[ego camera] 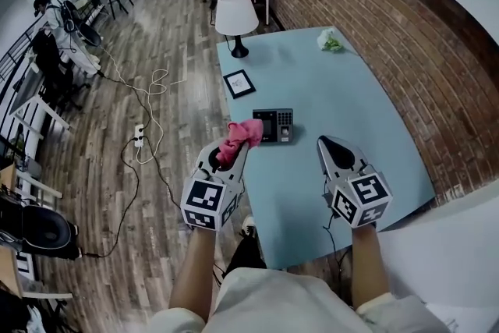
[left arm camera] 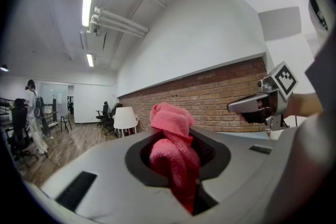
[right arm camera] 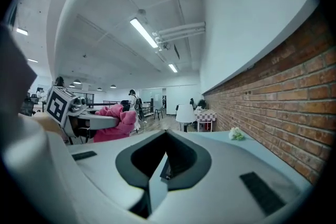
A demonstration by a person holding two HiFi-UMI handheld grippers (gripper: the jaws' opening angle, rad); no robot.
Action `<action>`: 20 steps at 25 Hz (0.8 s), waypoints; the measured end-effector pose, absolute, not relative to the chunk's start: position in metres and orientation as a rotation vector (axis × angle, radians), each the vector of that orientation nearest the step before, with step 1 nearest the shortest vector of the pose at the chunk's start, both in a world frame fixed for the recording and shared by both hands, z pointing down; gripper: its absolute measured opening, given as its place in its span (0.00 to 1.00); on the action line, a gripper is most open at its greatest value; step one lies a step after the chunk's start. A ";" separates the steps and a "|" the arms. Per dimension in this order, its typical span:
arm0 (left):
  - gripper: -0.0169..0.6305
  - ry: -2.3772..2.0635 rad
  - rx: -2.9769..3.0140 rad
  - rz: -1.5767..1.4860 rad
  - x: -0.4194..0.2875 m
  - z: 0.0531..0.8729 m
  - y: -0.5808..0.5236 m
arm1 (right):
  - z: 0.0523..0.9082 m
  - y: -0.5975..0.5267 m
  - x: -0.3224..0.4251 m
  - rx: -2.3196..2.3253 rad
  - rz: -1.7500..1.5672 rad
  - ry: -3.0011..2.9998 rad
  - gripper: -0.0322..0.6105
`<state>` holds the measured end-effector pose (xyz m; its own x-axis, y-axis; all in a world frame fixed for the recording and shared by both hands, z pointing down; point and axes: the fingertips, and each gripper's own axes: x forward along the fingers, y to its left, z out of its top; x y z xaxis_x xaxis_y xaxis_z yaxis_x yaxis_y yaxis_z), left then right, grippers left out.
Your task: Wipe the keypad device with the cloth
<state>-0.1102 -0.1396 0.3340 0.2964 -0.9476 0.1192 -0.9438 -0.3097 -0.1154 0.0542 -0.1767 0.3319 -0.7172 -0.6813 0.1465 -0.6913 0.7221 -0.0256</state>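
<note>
A black keypad device (ego camera: 274, 125) lies flat on the light blue table (ego camera: 343, 97), near its left edge. My left gripper (ego camera: 231, 150) is shut on a bunched pink cloth (ego camera: 238, 138) and hangs just left of the device, level and raised off the table. In the left gripper view the pink cloth (left arm camera: 173, 152) fills the gap between the jaws and sticks up past the tips. My right gripper (ego camera: 327, 148) is shut with nothing in it, held to the right of the device. The pink cloth (right arm camera: 115, 120) also shows at the left of the right gripper view.
A white table lamp (ego camera: 235, 15) stands at the table's far left corner. A small framed picture (ego camera: 238, 83) lies beyond the device. A white-green bunch (ego camera: 330, 42) sits far right by the brick wall (ego camera: 374, 35). Cables and a power strip (ego camera: 139, 138) trail over the wooden floor at left.
</note>
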 end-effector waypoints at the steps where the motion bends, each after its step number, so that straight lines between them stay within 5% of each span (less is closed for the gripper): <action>1: 0.16 1.836 -2.520 -0.255 -0.116 0.337 -0.150 | 0.334 -0.184 0.050 1.128 0.128 -2.791 0.08; 20: 0.16 1.764 -2.741 -0.489 -0.147 0.484 -0.335 | 0.419 -0.261 0.036 1.303 0.361 -2.577 0.08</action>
